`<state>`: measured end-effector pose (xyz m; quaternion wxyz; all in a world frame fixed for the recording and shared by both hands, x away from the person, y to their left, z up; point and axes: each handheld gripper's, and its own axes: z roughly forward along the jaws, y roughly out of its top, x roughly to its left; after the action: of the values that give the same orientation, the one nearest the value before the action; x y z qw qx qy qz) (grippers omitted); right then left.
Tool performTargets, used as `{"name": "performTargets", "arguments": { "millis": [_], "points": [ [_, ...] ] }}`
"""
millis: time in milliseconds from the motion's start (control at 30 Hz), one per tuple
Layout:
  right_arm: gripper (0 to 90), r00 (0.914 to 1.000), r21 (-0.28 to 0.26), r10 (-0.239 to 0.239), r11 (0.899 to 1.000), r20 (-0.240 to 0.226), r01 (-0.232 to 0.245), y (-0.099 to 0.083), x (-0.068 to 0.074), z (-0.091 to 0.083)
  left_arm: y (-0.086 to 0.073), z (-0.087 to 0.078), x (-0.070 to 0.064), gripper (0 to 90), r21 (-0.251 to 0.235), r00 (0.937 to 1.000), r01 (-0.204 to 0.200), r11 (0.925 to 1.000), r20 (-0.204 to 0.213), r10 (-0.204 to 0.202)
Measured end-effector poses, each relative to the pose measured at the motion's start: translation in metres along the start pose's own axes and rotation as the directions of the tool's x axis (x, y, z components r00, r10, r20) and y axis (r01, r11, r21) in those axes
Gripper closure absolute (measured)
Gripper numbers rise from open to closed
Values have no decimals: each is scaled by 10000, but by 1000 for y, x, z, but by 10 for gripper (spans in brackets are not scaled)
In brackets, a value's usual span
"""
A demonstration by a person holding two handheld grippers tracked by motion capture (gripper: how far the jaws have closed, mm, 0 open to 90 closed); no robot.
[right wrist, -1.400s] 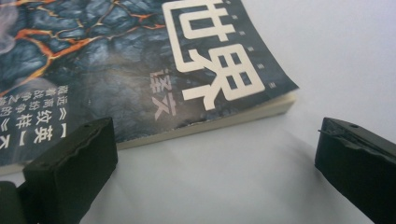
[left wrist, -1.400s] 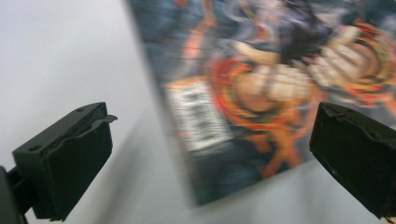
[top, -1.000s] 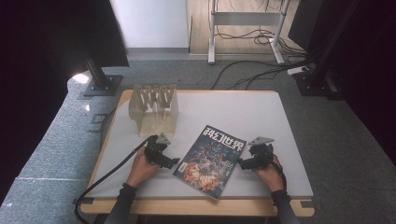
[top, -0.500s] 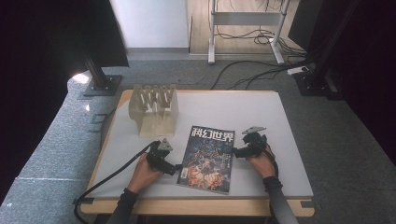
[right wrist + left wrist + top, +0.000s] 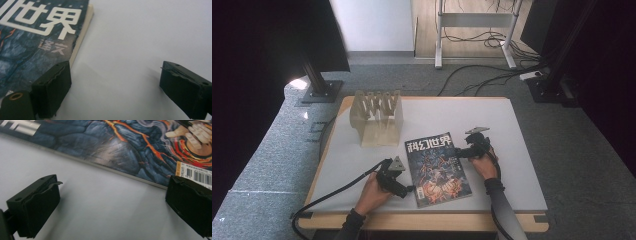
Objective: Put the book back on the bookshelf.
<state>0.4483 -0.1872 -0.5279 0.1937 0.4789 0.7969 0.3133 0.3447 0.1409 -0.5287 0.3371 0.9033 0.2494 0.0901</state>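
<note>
On the table [image 5: 522,150] a magazine [image 5: 437,167] lies flat near the front edge, a wooden rack [image 5: 378,117] behind it. Left gripper [image 5: 408,189] and right gripper [image 5: 458,151] flank it, both spread wide, empty. Squaring it up, I'd say; next, nip an edge.

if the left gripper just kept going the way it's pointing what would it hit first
Most likely the magazine: the open left gripper faces its long edge across a short strip of bare table, with one jaw by the barcode corner. It might slide under or nudge it; height is unclear.
</note>
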Motion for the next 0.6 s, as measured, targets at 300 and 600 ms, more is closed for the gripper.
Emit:
{"name": "performTargets", "arguments": {
  "millis": [300,600],
  "points": [
    [123,9979,78,-282,9996,-585,287,7,-1,-10,1,0,17,0,-81,9987,490,9988,-118,-491],
    [132,9717,221,313,9994,-2343,-268,5,16,-19,4,4,21,0,-21,9963,683,9977,-523,-683]
  ]
}}
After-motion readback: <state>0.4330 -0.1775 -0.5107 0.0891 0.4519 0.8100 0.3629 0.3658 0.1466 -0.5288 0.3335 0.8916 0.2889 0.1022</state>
